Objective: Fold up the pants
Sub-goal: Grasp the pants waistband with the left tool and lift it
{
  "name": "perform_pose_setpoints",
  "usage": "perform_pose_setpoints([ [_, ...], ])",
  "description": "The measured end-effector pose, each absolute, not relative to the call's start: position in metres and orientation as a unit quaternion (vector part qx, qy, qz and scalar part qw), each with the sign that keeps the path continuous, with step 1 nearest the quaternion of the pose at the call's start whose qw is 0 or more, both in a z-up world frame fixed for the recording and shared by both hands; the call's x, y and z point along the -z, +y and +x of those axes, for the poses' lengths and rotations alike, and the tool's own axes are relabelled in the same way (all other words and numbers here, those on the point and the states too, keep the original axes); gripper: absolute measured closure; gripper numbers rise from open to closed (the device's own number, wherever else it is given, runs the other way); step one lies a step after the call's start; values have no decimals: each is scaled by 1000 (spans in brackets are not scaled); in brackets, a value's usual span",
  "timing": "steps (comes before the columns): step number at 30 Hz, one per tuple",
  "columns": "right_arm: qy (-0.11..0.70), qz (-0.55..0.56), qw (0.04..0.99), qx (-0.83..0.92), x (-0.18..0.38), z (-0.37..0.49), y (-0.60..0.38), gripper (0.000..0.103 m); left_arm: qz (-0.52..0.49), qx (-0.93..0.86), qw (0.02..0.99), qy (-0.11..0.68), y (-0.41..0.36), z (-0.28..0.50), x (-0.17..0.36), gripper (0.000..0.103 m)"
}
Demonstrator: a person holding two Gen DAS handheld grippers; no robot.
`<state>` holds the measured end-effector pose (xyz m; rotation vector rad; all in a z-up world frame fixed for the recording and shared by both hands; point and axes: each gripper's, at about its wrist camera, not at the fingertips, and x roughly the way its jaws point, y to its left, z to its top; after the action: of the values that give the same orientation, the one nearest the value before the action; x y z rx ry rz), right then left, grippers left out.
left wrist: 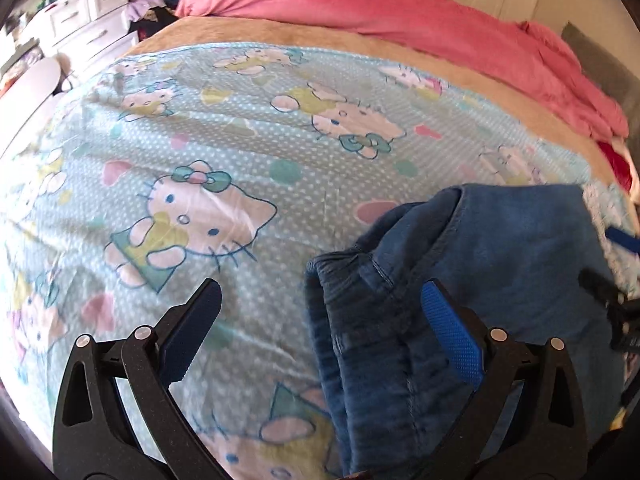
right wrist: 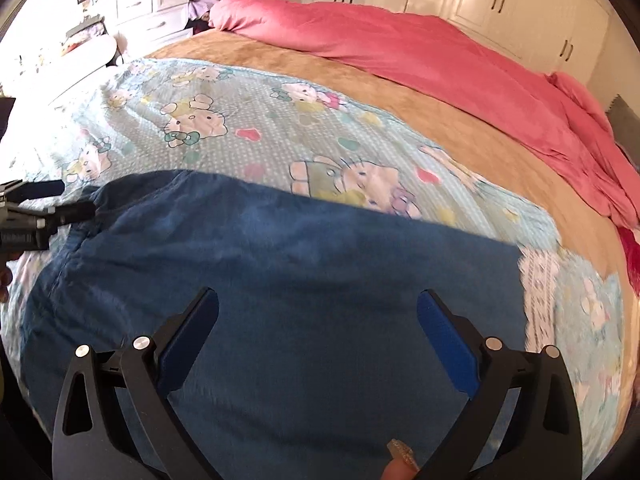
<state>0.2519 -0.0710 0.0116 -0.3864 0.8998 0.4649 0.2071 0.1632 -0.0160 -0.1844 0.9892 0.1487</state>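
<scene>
Blue denim pants (left wrist: 500, 272) lie folded on a light-blue cartoon-cat sheet (left wrist: 240, 152) on the bed. In the left wrist view my left gripper (left wrist: 320, 300) is open, its jaws wide apart, hovering over the pants' left edge with the hem bunched below. In the right wrist view the pants (right wrist: 300, 280) spread flat across the middle, and my right gripper (right wrist: 318, 308) is open above them, holding nothing. The left gripper (right wrist: 52, 204) shows at the pants' left corner there. The right gripper's tip (left wrist: 616, 296) appears at the right edge of the left wrist view.
A pink duvet (right wrist: 420, 48) is heaped along the far side of the bed over a tan blanket (right wrist: 400, 92). White drawers (right wrist: 152, 4) with clutter stand at the far left, white wardrobes (right wrist: 500, 0) behind. A fingertip (right wrist: 400, 468) shows at the bottom.
</scene>
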Motion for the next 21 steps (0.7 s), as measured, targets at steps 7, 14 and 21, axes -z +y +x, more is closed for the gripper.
perform_pose_setpoints([
  [7, 434, -187, 850, -233, -4, 290, -39, 4, -81, -50, 879, 468, 163, 220, 23, 9],
  [14, 437, -212, 835, -258, 5, 309, -9, 4, -98, -18, 881, 463, 167, 228, 33, 32],
  [21, 425, -264, 820, -277, 9, 313, 4, 4, -90, 20, 898, 431, 157, 218, 25, 75],
])
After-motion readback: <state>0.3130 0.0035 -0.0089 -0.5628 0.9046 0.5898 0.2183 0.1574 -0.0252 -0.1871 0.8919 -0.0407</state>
